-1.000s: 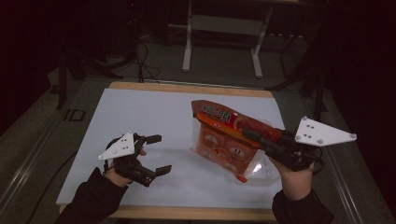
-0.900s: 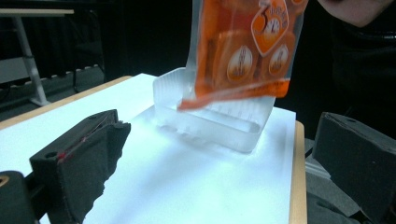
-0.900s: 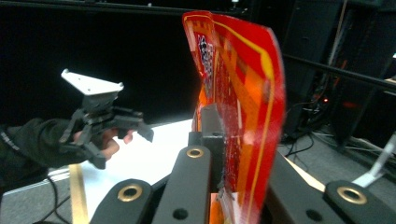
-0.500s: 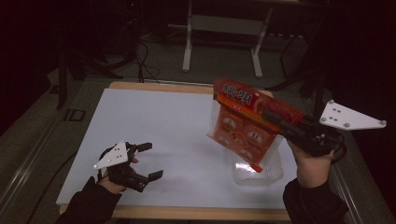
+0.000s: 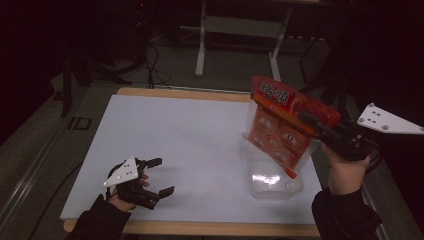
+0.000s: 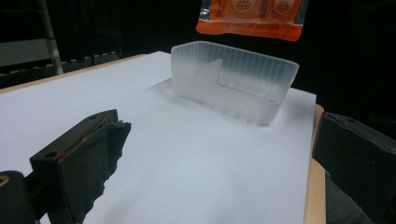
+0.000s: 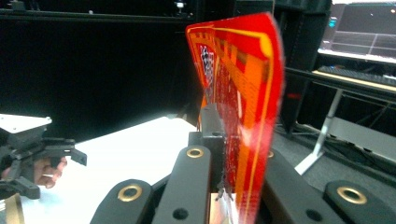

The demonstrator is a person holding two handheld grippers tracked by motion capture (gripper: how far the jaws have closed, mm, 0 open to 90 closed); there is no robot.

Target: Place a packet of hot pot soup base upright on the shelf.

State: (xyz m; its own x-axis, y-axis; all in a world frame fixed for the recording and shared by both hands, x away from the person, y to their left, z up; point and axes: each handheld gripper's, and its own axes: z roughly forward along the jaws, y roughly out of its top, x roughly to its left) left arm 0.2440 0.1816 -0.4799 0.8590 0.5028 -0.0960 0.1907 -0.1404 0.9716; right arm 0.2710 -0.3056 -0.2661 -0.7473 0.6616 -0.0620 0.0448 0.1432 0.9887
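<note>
The right gripper [image 5: 312, 121] pinched a red-orange printed plastic packet [image 5: 285, 122] above an empty clear ribbed plastic tray [image 5: 272, 180], while the left gripper [image 5: 159, 176] gaped empty.

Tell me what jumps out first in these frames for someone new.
The bright red-orange snack bag, clamped in the right gripper and held in the air over the table's right side. Right under it, a clear plastic tray sits on the white table. The left gripper is open near the front left edge, holding nothing.
</note>
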